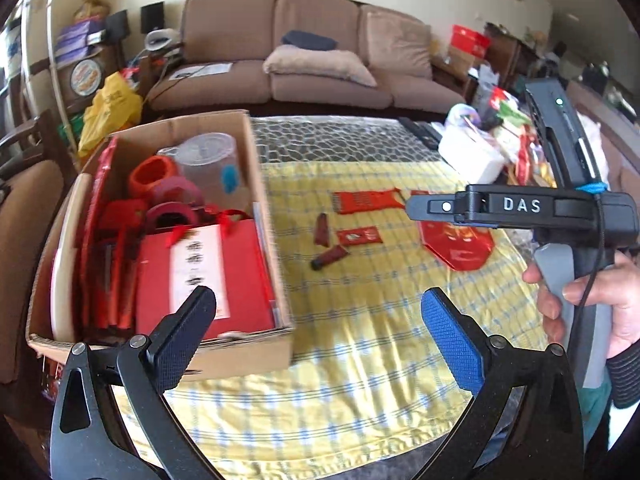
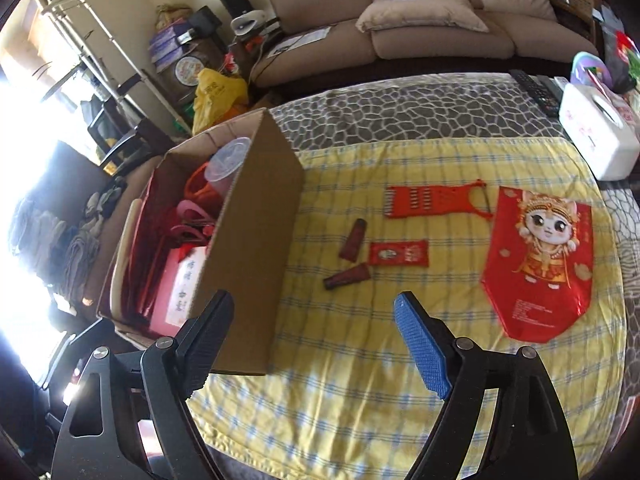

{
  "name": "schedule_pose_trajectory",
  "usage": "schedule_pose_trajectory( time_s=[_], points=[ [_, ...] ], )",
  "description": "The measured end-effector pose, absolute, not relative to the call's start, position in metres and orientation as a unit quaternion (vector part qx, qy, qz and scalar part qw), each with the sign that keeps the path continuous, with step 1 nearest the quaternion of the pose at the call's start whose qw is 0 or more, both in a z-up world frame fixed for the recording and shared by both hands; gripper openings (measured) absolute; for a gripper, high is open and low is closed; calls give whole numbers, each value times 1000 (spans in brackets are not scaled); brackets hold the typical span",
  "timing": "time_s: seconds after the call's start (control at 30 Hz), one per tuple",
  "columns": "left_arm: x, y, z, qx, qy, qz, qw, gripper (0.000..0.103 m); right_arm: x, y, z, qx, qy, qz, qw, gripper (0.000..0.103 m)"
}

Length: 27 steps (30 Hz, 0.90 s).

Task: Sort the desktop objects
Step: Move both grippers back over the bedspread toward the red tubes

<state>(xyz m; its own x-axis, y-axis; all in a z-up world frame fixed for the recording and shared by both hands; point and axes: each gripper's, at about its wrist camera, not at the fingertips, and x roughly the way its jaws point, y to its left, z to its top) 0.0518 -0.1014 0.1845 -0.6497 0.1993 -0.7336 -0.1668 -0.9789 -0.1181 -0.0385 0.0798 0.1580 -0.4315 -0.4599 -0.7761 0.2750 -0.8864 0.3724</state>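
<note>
left gripper (image 1: 318,312) jaws apart, empty | right gripper (image 2: 314,314) jaws apart, empty | yellow checked cloth (image 2: 360,380) centre: one red grater (image 2: 434,200), two dark-red tubes (image 2: 353,239), one red packet (image 2: 398,253), one glossy red cartoon bag (image 2: 540,260) | cardboard box (image 2: 256,216) at left edge, packed with red goods

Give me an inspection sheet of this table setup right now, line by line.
Surface: yellow checked cloth over a grey patterned cover.
Job's things: cardboard box at left, holding red items and a clear plastic cup; loose on the cloth are a red grater, a red packet, two dark red tubes, and a red cartoon bag.
Clutter: white tissue box, remote controls.
Grippers: left tongs open, empty; right tongs open, empty.
Cables: black cable on the right handle.
Surroundings: brown sofa, yellow plastic bag.
</note>
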Motion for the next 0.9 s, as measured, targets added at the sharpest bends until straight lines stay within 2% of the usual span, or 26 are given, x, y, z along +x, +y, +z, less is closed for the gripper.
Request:
schedule_pose_trajectory(
  time_s=[0.23, 0.57, 0.73, 0.83, 0.9],
  points=[
    [44, -53, 164, -398, 30, 909, 121, 103, -47, 124, 129, 495, -125, -838, 192, 85],
    [22, -27, 134, -383, 37, 913, 134, 102, -64, 154, 89, 504, -169, -827, 181, 84],
    [5, -11, 117, -378, 82, 914, 119, 98, -75, 162, 77, 501, -181, -827, 178, 83],
    [-5, -1, 109, -380, 107, 911, 121, 96, -83, 163, 73, 498, -178, -830, 174, 80],
    [-9, 8, 103, -376, 128, 910, 119, 96, -87, 163, 72, 496, -174, -833, 174, 74]
  ],
)
